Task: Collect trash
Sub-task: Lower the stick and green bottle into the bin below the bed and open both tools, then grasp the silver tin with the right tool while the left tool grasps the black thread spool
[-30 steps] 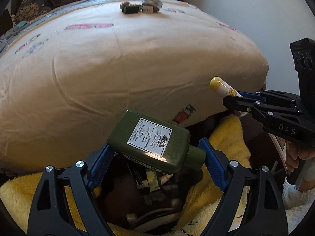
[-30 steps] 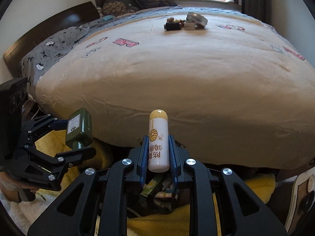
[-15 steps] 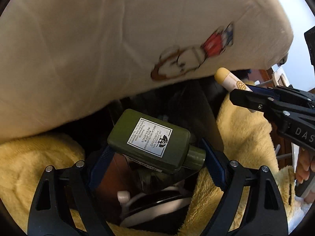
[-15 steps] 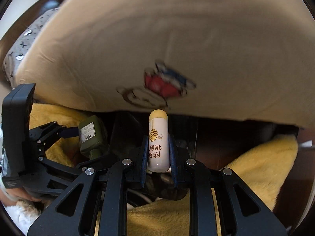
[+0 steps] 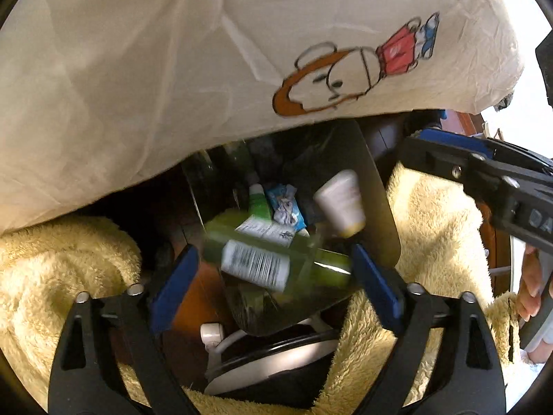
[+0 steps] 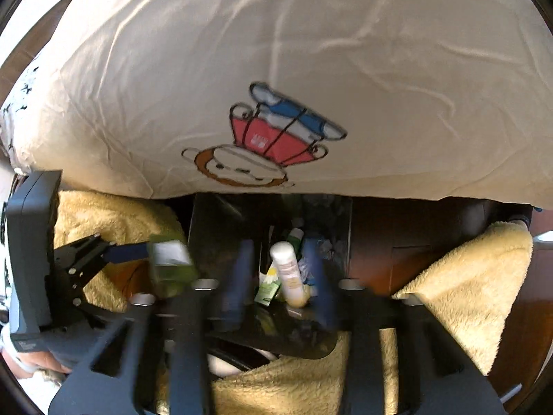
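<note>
My left gripper (image 5: 274, 282) is open. The green bottle (image 5: 273, 259) is blurred between its blue pads, loose and dropping into the dark trash bin (image 5: 380, 207); it also shows in the right wrist view (image 6: 171, 266). My right gripper (image 6: 278, 276) is open, its fingers blurred. The white tube with the yellow cap (image 6: 288, 276) falls between them into the bin (image 6: 214, 235); in the left wrist view it (image 5: 340, 204) is inside the bin. Other trash lies in the bin: a green tube (image 5: 257, 202) and a blue wrapper (image 5: 285, 204).
A cream bed cover with a cartoon print (image 5: 349, 76) hangs over the bin. Yellow fluffy towels (image 5: 435, 228) lie on both sides of it. A white and black round object (image 5: 273, 356) sits below the bin. Dark wood (image 6: 397, 238) is to the right.
Both grippers opened over the bin. The green bottle left the left gripper and the white tube left the right gripper; both are falling in.
</note>
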`<state>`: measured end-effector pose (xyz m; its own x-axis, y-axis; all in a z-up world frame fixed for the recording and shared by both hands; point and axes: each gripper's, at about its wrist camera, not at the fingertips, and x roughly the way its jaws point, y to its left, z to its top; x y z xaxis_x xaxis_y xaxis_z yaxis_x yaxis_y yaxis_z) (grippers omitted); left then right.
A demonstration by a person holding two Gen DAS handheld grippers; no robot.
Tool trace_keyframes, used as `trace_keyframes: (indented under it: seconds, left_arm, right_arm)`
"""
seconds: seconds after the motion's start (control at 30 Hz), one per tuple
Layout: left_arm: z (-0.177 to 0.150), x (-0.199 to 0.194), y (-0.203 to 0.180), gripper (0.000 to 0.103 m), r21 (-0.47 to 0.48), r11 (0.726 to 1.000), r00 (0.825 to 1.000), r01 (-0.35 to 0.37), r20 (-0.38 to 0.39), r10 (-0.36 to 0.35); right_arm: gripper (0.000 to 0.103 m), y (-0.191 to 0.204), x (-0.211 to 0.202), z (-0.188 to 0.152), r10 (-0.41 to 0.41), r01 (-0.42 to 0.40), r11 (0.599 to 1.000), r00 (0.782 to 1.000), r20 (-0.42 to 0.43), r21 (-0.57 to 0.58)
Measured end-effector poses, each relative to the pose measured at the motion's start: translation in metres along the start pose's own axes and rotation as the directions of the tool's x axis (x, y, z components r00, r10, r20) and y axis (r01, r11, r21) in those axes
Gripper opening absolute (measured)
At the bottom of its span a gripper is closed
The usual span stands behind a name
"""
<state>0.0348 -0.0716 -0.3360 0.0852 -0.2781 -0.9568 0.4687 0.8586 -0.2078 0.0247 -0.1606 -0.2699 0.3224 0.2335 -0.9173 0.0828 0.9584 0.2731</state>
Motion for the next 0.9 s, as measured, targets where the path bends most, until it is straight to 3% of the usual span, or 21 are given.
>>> trace_keyframes:
  seconds: [0.1,0.2,0.3,0.47,0.63,0.9]
  left_arm:
    - [0.003,-0.015,-0.002,0.095,0.015,1.000,0.999,-0.026,0.046,0.025]
    - [0.007,-0.036,-0.005,0.095,0.032,0.999,0.995,-0.043,0.094,0.039]
    - [0.011,-0.062,-0.007,0.095,0.045,0.998,0.988,-0.043,0.150,0.035]
    - [0.021,-0.108,-0.007,0.095,0.053,0.997,0.968,-0.057,0.248,0.043]
    - [0.039,-0.153,-0.001,0.095,0.036,0.998,0.937,-0.057,0.347,0.041]
    - [0.089,-0.188,0.019,0.095,-0.029,0.994,0.894,-0.105,0.436,0.107]
  right_arm:
    - [0.068,-0.001,-0.009,0.004,-0.014,0.014,1.000,0.999,0.030,0.003]
    - [0.088,-0.004,-0.024,0.008,-0.050,0.050,0.999,0.996,0.067,0.008]
    - [0.097,-0.006,-0.043,0.013,-0.071,0.070,0.998,0.992,0.108,0.009]
    - [0.098,-0.006,-0.081,0.026,-0.087,0.086,0.996,0.976,0.198,0.015]
    - [0.099,-0.007,-0.125,0.049,-0.089,0.097,0.995,0.945,0.314,-0.011]
    - [0.099,-0.010,-0.157,0.110,-0.094,0.110,0.994,0.900,0.425,-0.015]
